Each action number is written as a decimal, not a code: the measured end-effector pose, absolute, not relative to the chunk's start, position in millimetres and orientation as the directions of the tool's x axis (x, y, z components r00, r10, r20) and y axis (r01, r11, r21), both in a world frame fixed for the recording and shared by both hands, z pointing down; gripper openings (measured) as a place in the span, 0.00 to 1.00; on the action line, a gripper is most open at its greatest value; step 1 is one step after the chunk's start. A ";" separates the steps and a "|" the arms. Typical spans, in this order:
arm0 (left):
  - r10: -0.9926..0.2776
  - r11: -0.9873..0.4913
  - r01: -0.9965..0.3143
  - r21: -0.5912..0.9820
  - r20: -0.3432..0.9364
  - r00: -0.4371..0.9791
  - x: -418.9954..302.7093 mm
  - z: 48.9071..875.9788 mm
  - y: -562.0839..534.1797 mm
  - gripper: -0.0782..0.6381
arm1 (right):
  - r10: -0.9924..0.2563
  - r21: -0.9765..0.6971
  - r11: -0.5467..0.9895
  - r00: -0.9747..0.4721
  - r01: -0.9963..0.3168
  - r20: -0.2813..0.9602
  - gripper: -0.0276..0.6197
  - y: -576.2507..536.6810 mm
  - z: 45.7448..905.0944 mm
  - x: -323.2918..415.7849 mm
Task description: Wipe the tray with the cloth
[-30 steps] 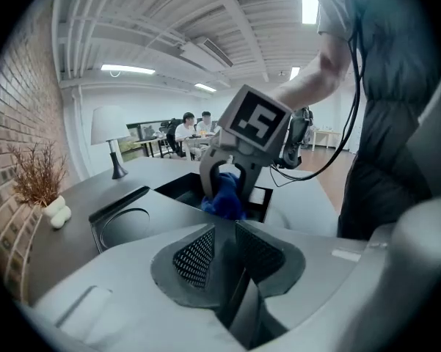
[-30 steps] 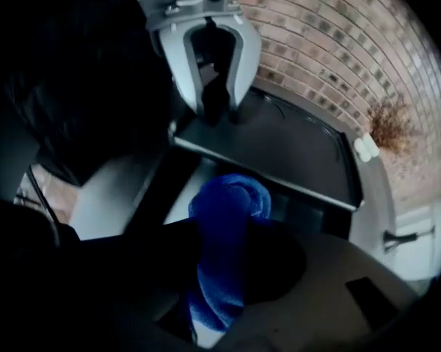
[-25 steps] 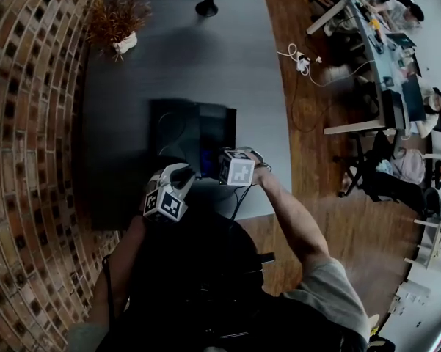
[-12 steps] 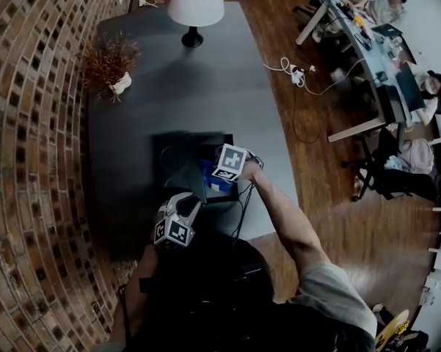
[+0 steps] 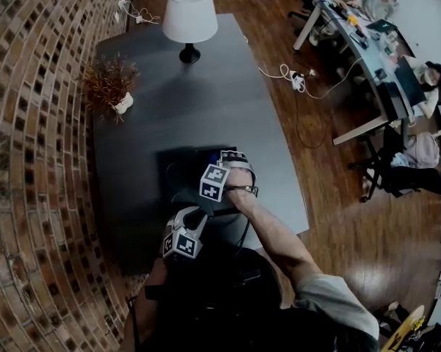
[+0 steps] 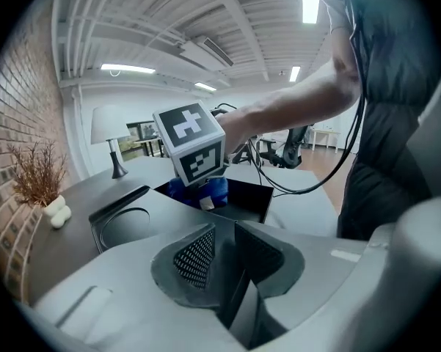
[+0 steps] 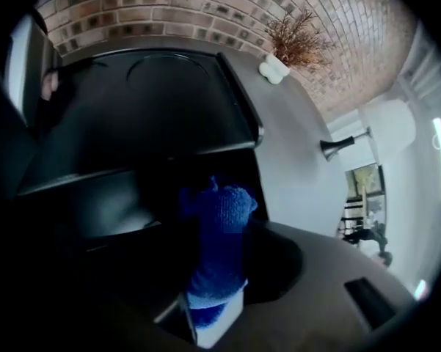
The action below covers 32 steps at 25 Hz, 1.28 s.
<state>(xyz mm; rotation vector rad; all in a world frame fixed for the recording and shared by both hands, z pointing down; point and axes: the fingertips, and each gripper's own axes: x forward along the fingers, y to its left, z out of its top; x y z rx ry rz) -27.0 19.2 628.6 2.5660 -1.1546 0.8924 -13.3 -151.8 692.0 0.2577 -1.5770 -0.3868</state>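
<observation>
The right gripper [image 7: 209, 310] is clenched on the blue cloth [image 7: 219, 229]. The cloth stands out between its jaws, and its free end reaches down toward the black tray [image 5: 173, 166]. Within the last second this gripper has travelled across the tray, from the edge at 3 o'clock toward the middle. It has also tipped over, so that it now points steeply down. In the head view it sits at about 4 o'clock from the tray's centre, and its marker cube hides the cloth there. The left gripper view shows the cloth down in the rectangular section of the tray, beside the section with the round hollow. I judge that a wiping stroke is under way in this section, and that the round hollow at 9 o'clock is still to be done.

The left gripper [image 6: 224, 259] has kept its place at 6 o'clock, near the tray's near edge. Its jaws have just closed a little more and are now almost together, with nothing between them. Whether it presses on the tray I cannot tell. The tray lies on the dark table [image 5: 205, 86].
</observation>
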 end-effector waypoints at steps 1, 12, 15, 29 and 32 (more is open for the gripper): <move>-0.617 -0.678 -0.731 -0.070 0.594 0.516 -27.5 628.9 19.1 0.21 | -0.305 0.311 0.948 -0.083 0.073 0.949 0.28 -136.3 692.2 -18.7; -0.617 -0.679 -0.731 -0.062 0.589 0.522 -29.4 628.0 17.8 0.22 | -0.418 0.105 0.780 -0.388 -0.617 0.821 0.28 -154.0 566.3 176.8; -0.637 -0.647 -0.763 -0.004 0.553 0.538 -31.0 624.3 15.0 0.28 | -0.414 0.133 0.753 -0.306 -0.645 0.857 0.28 -139.8 582.6 232.8; -0.874 -0.161 -0.845 0.510 0.323 0.362 -153.3 585.7 -12.1 0.45 | -0.338 0.220 0.871 -0.211 -0.439 0.917 0.69 -71.2 656.4 252.1; -0.886 -0.124 -0.800 0.587 0.297 0.356 -165.5 590.9 -14.1 0.45 | -0.333 0.179 0.856 -0.253 -0.485 0.908 0.69 -73.1 641.0 255.9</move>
